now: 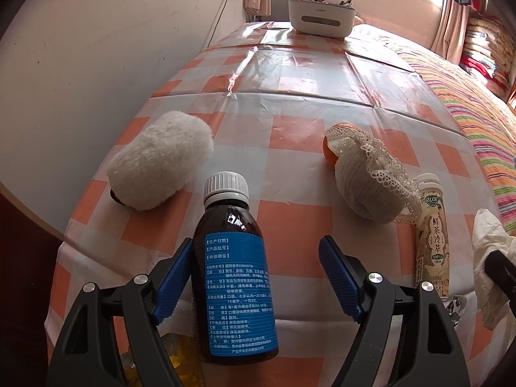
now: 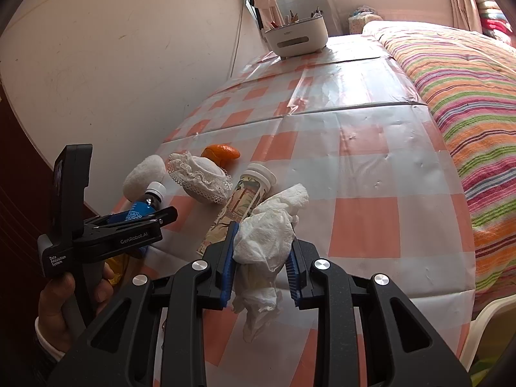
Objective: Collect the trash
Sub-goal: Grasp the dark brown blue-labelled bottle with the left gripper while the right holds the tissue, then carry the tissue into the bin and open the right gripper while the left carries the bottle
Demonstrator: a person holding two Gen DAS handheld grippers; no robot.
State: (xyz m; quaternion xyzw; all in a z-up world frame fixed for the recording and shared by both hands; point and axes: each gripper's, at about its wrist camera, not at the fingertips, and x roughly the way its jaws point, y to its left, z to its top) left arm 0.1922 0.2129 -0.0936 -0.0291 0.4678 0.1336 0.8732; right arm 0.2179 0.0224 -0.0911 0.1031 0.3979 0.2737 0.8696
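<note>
Trash items are found spread over the near end of the checked tablecloth, and two of them are already engaged by the grippers. The crumpled tissue is clamped between the blue pads of the right gripper, whose jaws are drawn in tight on the paper; its loose tail hangs below the pads. The brown medicine bottle, with white cap and blue label, is seen between the fingers of the left gripper. The left pad lies against the bottle's side, while a clear gap is noted between the bottle and the right pad, so these jaws are judged open and the bottle not yet gripped. On the table beyond, a tea bottle lies on its side just beside the tissue, with a lace-trimmed cloth, an orange peel and a white fluffy object further off, toward the wall. A white container stands at the far end. The step in hand is judged to be pick-up. The next move calls for the left jaws to be closed squarely on the bottle's body, and for the tissue to be carried to a bin, which cannot be identified with certainty in either view.
</note>
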